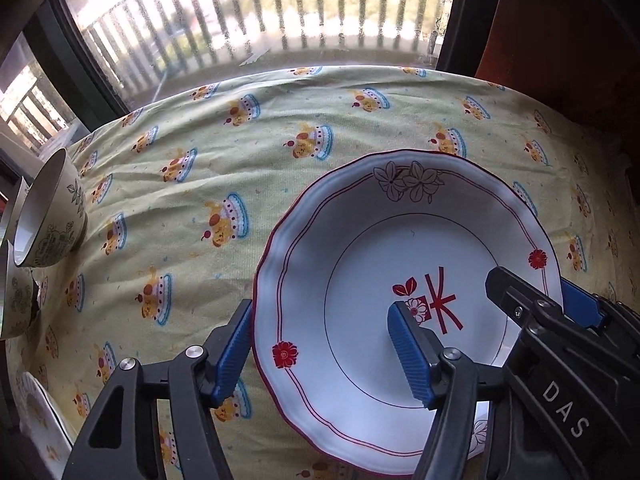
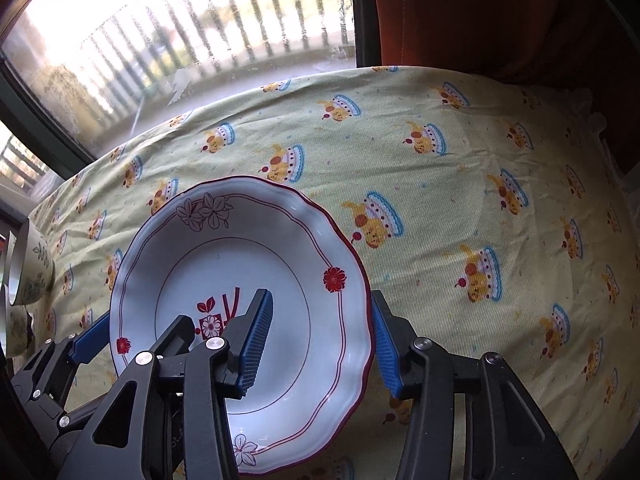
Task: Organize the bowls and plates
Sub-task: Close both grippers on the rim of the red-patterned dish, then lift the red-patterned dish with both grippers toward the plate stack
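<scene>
Printed tablecloth (image 1: 280, 120), window (image 1: 240, 8), curtain (image 2: 480, 12)

The plate (image 1: 360, 248) lies on the tablecloth (image 1: 200, 160), bowls (image 1: 48, 216) well apart at its left.

Both tools share one build. The left gripper (image 1: 320, 354) has matte black angular arms with triangular cut-outs, round silver pivot screws, and blue ribbed pads on its jaws. At four o'clock in the left wrist view, the right gripper (image 2: 322, 344) carries white letters "DAS", possibly part of a longer word. Its arms, silver screws and blue ribbed pads match.
</scene>
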A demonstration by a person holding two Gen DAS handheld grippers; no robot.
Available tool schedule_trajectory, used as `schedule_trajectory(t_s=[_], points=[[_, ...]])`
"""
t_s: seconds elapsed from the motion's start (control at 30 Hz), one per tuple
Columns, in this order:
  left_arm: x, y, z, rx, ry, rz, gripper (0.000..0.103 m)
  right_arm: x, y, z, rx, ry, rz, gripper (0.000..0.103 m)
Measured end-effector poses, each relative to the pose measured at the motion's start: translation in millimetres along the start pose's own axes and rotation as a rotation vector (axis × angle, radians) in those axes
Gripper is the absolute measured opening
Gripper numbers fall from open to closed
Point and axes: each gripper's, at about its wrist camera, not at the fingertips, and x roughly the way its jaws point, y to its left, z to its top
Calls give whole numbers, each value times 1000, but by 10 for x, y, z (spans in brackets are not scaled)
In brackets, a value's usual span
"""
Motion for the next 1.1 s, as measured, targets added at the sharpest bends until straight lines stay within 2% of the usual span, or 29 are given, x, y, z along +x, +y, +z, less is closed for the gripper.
schedule_trajectory(t_s=[0.4, 0.6, 0.83, 0.9, 1.1], points=[[-273, 304, -662, -51, 77, 1, 67, -218, 274, -693, -48, 88, 14, 52], [-349, 530, -923, -72, 94, -5, 63, -303, 381, -1013, -52, 144, 42, 52], [-316, 615, -900, -116, 96, -36, 57, -253, 403, -1042, -40, 159, 40, 51], [-298, 619, -865, -122, 89, -35, 57, -233, 418, -1012, -68, 141, 14, 43], [-304, 550, -830, -71, 72, 4, 59, -168, 449, -974, -96, 127, -10, 41]])
